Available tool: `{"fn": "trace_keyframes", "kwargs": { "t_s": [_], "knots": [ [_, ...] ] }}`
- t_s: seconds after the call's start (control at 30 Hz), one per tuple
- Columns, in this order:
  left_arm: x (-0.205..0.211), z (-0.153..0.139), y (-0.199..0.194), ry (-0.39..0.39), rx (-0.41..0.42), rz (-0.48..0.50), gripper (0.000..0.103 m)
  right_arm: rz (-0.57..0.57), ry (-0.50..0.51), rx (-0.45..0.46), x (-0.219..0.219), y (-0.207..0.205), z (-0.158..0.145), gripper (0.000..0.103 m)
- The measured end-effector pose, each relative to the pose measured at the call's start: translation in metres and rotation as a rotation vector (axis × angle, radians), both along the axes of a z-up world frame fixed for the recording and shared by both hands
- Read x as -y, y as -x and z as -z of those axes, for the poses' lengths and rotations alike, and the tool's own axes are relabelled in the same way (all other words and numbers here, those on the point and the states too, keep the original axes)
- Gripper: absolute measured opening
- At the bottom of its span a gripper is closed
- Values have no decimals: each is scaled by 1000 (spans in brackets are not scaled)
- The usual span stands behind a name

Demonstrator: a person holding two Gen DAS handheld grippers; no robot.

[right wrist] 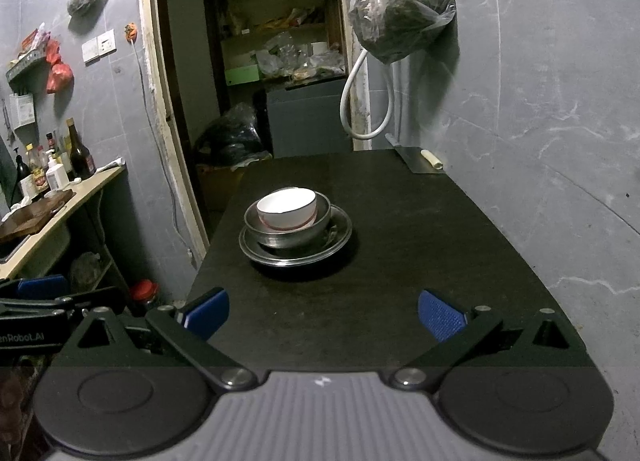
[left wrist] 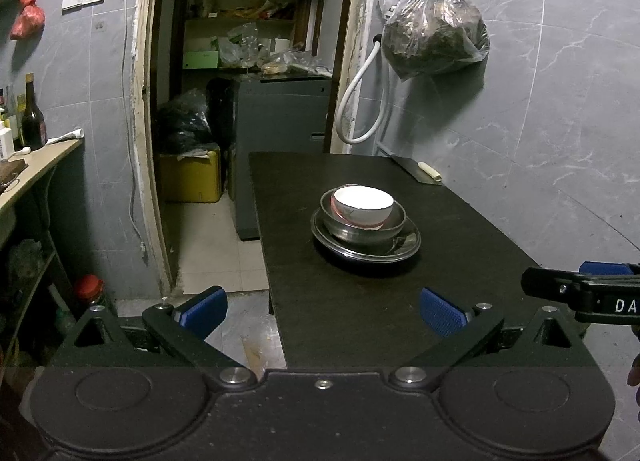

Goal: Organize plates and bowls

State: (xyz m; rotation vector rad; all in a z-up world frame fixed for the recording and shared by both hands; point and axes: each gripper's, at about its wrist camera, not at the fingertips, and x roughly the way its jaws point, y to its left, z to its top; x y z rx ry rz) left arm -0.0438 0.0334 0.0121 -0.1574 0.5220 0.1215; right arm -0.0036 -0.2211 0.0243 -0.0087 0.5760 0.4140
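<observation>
A white bowl sits inside a steel bowl, which sits on a steel plate in the middle of the dark table. The same stack shows in the right wrist view: white bowl, steel bowl, steel plate. My left gripper is open and empty, near the table's front edge. My right gripper is open and empty, also short of the stack. The right gripper's side shows in the left wrist view.
A cleaver lies at the table's far right corner by the grey wall. A bag hangs on the wall above. A doorway with a dark cabinet is behind. A counter with bottles stands at the left.
</observation>
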Motion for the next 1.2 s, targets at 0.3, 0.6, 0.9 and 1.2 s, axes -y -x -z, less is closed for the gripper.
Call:
{"fn": "trace_keyframes", "kwargs": {
  "t_s": [0.3,0.6,0.9,1.2],
  "knots": [
    [0,0,0,-1,1,0,102,0,-1,-5,-1,-1,1,103],
    [0,1,-2,0,-1,1,102,2,0,-5,-2,0,1,103],
    [1,5,-3,0,3,10,102,3,-1,-11,-2,-1,1,103],
    [2,5,-3,2,-1,12,102,4,-1,-12,-2,-1,1,103]
  ]
}}
